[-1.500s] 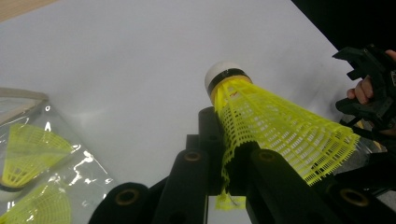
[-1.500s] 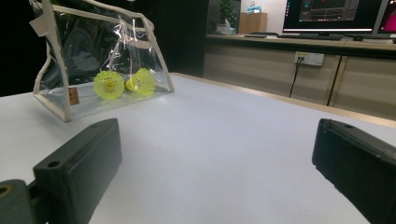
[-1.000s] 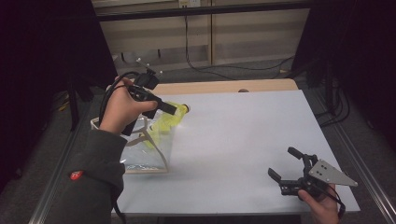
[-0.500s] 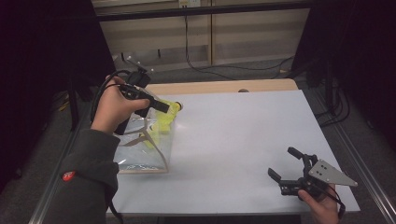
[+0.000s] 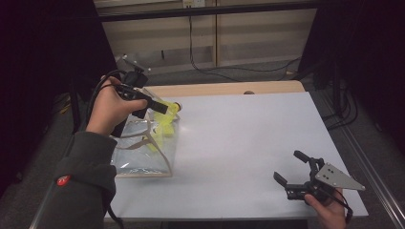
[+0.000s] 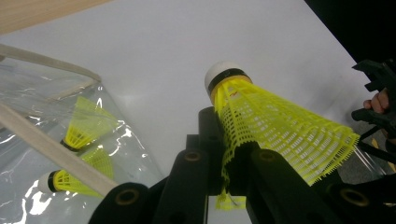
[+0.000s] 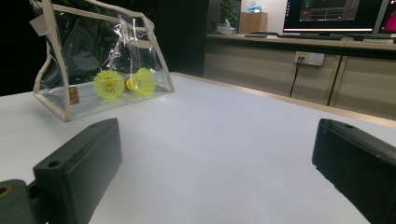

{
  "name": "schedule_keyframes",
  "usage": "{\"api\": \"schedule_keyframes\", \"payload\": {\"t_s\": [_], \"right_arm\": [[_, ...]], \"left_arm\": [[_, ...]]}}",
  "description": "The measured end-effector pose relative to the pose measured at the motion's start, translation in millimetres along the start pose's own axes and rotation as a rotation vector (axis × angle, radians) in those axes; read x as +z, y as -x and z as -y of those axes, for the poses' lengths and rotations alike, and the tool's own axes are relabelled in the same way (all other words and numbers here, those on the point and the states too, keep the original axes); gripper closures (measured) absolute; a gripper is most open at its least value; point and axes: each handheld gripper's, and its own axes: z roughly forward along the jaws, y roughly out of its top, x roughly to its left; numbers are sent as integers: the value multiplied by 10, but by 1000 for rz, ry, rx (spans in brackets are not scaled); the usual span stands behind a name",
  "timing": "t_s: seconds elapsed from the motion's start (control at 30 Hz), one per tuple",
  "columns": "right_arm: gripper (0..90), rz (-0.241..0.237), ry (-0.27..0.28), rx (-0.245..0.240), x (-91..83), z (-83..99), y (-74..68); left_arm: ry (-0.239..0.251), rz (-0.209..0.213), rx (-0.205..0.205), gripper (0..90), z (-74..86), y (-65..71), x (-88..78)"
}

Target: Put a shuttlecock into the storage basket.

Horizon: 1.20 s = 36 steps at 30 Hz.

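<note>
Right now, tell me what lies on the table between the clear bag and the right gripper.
Nothing: bare white table runs from the clear bag to the right gripper in the high view; the right gripper view agrees.

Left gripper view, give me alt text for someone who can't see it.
The left gripper pinches a yellow plastic shuttlecock by its skirt above a white table. Lower left, a clear bag holds two more yellow shuttlecocks.
</note>
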Motion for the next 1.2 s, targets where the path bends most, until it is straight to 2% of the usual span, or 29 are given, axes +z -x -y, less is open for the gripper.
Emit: {"api": "schedule_keyframes", "payload": {"t_s": [0.83, 1.2], "right_arm": [[12, -1, 0, 2, 2, 0, -4], [12, 1, 0, 2, 1, -1, -2]], "left_arm": [[17, -24, -24, 884, 17, -76, -167], [40, -36, -41, 883, 16, -108, -248]]}}
